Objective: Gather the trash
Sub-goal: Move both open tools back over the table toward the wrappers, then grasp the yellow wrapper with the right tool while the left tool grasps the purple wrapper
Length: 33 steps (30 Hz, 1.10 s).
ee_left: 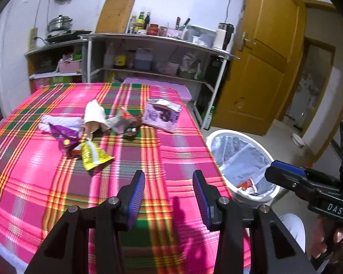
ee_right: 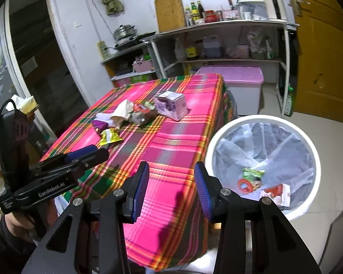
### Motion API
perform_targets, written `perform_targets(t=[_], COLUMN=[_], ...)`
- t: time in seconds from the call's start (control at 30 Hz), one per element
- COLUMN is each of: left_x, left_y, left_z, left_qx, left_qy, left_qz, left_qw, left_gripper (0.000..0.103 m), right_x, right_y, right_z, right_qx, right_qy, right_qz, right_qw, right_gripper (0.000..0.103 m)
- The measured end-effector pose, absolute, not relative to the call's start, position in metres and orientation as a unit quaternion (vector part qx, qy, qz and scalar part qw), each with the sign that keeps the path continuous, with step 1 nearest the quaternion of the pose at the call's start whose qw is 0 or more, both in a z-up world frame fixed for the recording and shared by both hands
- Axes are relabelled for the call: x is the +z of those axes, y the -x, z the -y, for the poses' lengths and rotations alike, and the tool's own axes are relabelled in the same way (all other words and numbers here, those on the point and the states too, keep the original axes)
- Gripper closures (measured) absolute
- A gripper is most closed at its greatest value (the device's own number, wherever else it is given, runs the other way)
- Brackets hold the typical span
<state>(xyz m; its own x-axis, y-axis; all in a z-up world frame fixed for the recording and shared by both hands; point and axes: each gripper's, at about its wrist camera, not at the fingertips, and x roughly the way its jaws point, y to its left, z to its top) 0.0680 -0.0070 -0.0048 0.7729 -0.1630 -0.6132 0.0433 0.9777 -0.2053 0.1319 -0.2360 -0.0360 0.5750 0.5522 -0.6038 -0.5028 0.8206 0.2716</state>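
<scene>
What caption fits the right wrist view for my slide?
Empty right tool poised between the plaid table's remaining wrappers and the lined white bin already holding trash.

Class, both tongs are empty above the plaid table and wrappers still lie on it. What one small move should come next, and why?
Probably reach the left tongs forward to the yellow wrapper. It is the nearest piece of the pile, both tongs stand open and hold nothing, and the lined bin beside the table already holds some trash.
</scene>
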Motion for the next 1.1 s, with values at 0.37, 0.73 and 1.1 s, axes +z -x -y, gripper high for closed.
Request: perform_targets(t=[0.37,0.73,1.1], left_x=[-0.009,-0.01,-0.013], left_y=[-0.056,-0.046,-0.047], left_z=[-0.03,-0.076,-0.111], left_qx=[-0.029,0.013,0.036], left_qy=[0.104,0.132,0.151], left_qz=[-0.324,-0.317,-0.314], left_qw=[0.94,0.939,0.936], left_gripper=[0.06,0.06,0.06], right_x=[-0.037,-0.042,-0.054], right_y=[-0.137,-0.156,-0.179], right_z=[0.187,0.13,0.075], right_qx=[0.337,0.373,0.402], right_qy=[-0.006,0.024,0.055], right_qz=[-0.354,-0.365,-0.384], right_qw=[0.872,0.853,0.829], right_gripper=[0.06,0.058,0.05])
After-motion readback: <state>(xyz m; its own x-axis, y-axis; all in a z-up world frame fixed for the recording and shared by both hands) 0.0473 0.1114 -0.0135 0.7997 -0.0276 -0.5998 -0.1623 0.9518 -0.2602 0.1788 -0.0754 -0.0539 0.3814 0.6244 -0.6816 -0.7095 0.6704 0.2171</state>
